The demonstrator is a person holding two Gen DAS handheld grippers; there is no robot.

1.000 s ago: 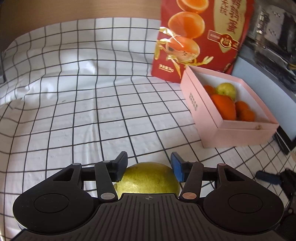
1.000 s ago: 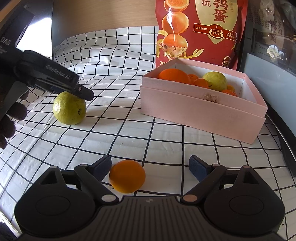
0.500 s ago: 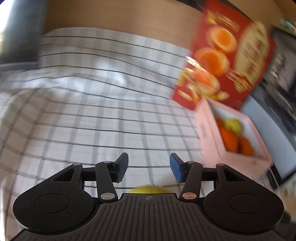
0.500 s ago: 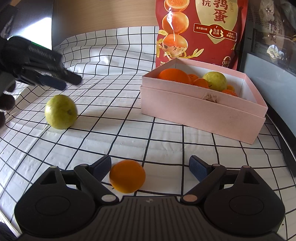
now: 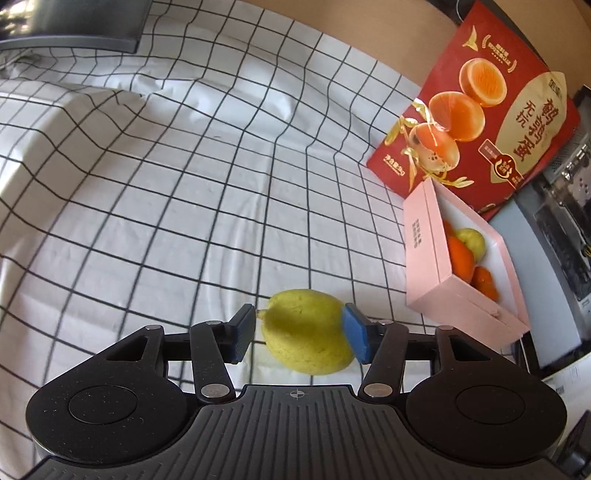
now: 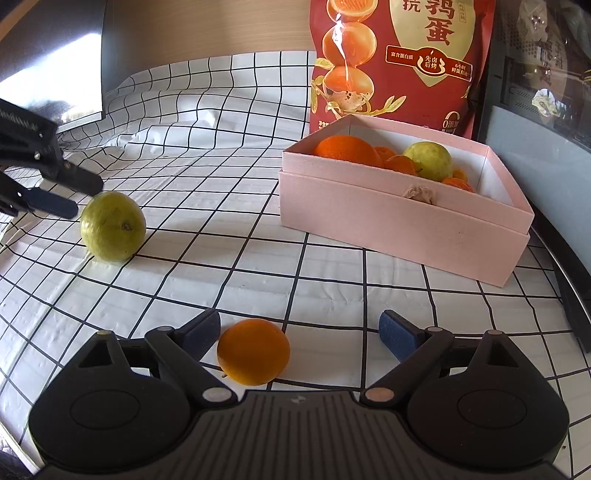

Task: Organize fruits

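Note:
A yellow-green guava (image 5: 308, 330) lies on the checked cloth between the fingers of my left gripper (image 5: 301, 334). The jaws are open; the right pad is at the fruit and the left pad stands a little off it. The guava also shows in the right wrist view (image 6: 112, 226), with the left gripper (image 6: 70, 195) just above its left side. My right gripper (image 6: 299, 334) is open around a small orange (image 6: 253, 350) that lies nearer its left finger. A pink box (image 6: 402, 218) holds several oranges and a guava (image 6: 428, 160); it also shows in the left wrist view (image 5: 424, 258).
A tall red food bag (image 6: 402, 62) stands behind the box and also shows in the left wrist view (image 5: 476, 122). A dark appliance (image 6: 539, 122) stands at the right. A dark screen (image 5: 70, 26) sits at the cloth's far left. The checked cloth (image 5: 184, 184) is wrinkled.
My left gripper swung up and away from the guava, then came back down around it from a new angle. The guava rolled slightly left. My right gripper and the orange have not moved.

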